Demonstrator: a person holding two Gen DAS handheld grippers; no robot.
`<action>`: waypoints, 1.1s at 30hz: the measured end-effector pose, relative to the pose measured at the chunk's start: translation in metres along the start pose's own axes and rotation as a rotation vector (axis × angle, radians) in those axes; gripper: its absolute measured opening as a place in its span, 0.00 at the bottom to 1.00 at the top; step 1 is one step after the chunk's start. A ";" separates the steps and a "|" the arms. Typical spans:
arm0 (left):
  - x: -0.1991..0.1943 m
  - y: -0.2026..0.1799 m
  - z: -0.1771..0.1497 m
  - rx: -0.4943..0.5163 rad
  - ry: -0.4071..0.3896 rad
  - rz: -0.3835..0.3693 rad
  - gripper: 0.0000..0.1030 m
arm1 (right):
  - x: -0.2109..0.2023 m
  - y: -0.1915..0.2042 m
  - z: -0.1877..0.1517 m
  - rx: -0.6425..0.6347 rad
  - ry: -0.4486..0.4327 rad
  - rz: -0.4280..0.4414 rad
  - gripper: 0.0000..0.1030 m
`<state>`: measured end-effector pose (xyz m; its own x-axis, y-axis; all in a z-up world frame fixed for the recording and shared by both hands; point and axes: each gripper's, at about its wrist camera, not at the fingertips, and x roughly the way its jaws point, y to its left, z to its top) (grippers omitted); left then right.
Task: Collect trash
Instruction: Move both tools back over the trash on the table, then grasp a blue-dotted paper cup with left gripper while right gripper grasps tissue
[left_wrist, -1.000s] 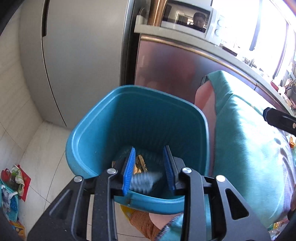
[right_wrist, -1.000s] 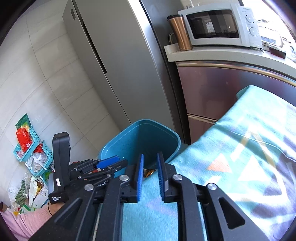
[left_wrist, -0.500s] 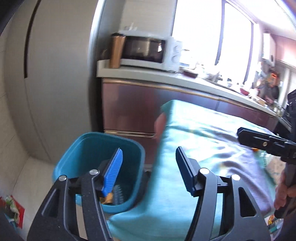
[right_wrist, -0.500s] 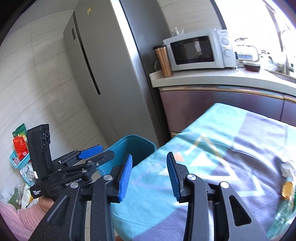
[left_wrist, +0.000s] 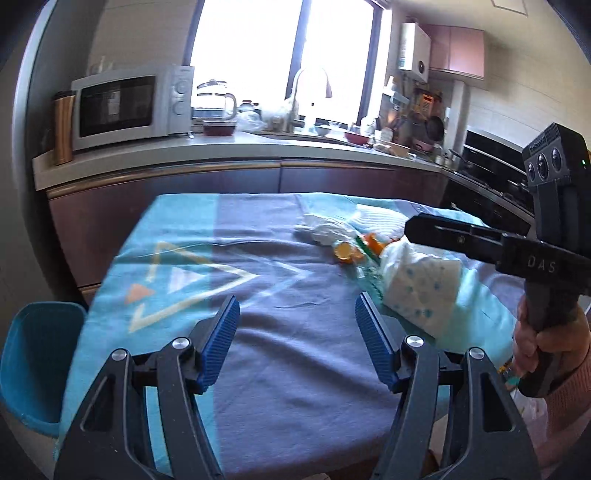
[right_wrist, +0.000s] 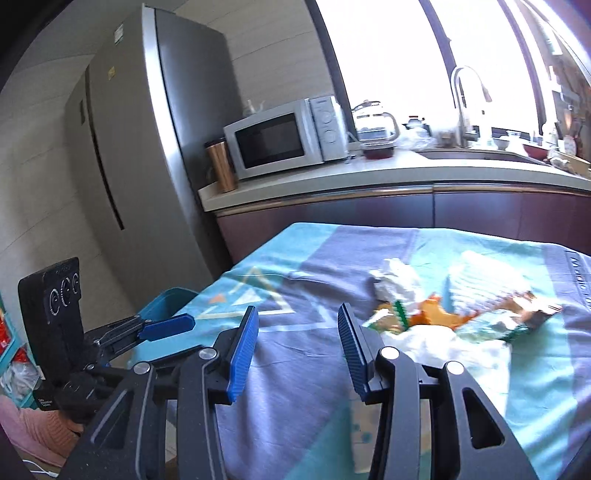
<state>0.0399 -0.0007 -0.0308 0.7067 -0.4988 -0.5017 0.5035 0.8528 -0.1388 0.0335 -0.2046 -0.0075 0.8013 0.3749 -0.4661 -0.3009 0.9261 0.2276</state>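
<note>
Two grippers, both over the table, both empty. Left gripper (left_wrist: 297, 330): jaws have just been opening, stand wide apart, nothing between them. Right gripper (right_wrist: 298, 347): jaws have likewise just been opening, parted less widely, nothing between them.

Trash sits in one loose pile on the far right part of the cloth (left_wrist: 258, 332): white tissue (left_wrist: 325, 230), orange peel (left_wrist: 347, 253), a green-and-clear wrapper (right_wrist: 491, 326), and a white dotted pack (left_wrist: 421, 291) nearest the right gripper. Whether the pack counts as trash, I cannot tell.

Bin (left_wrist: 37, 354) stands on the floor at the table's left corner, well apart from the pile.

Risks, as judged:
- Pieces overlap; closing on one may drag or scatter neighbours.
- Pads pressed low could pinch the cloth and pull it, shifting everything.
- Thin wrapper and soft tissue may slip from a shallow grip during the carry to the bin and land on the floor.
- Both grippers heading for one pile may collide.
</note>
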 end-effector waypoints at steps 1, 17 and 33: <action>0.005 -0.010 0.000 0.016 0.010 -0.025 0.64 | -0.002 -0.008 0.000 0.008 -0.007 -0.027 0.42; 0.078 -0.107 -0.016 0.160 0.196 -0.170 0.67 | 0.000 -0.071 -0.012 0.035 0.015 -0.161 0.56; 0.088 -0.072 -0.020 0.052 0.255 -0.060 0.13 | 0.002 -0.073 -0.017 0.023 0.042 -0.150 0.49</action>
<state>0.0561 -0.1027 -0.0820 0.5301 -0.4879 -0.6934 0.5707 0.8102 -0.1338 0.0480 -0.2703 -0.0399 0.8139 0.2344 -0.5316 -0.1673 0.9708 0.1719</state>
